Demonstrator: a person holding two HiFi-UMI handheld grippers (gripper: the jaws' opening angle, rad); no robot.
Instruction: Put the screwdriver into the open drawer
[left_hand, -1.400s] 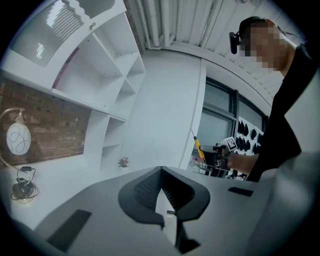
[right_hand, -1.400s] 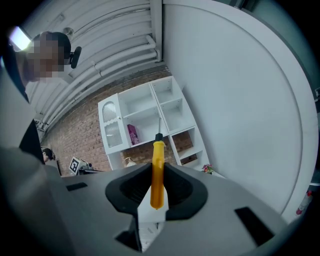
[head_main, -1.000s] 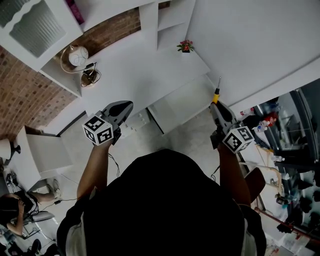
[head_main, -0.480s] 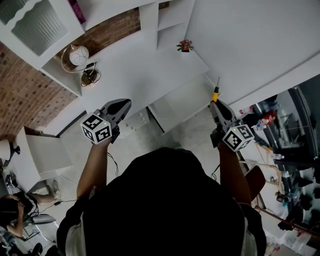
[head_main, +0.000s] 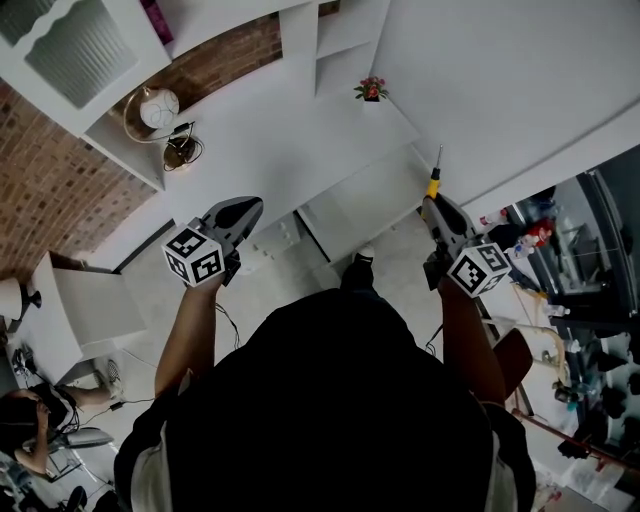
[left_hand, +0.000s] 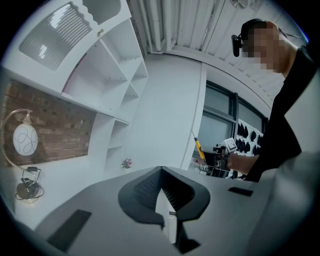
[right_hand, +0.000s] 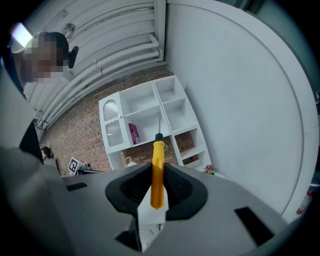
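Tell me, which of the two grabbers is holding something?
The right gripper: its jaws clamp a yellow-handled screwdriver that sticks out past the tips. The left gripper is shut with nothing between its jaws.

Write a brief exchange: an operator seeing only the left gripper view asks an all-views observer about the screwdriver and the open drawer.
Operator: I see a screwdriver far off. How is it held?
Observer: In the right gripper view, the right tool clamps its yellow handle between the jaws, shaft pointing ahead at white shelving.
Operator: Where is the drawer?
Observer: The head view shows the open drawer under the white desk, just left of the right tool; the screwdriver is not in it.
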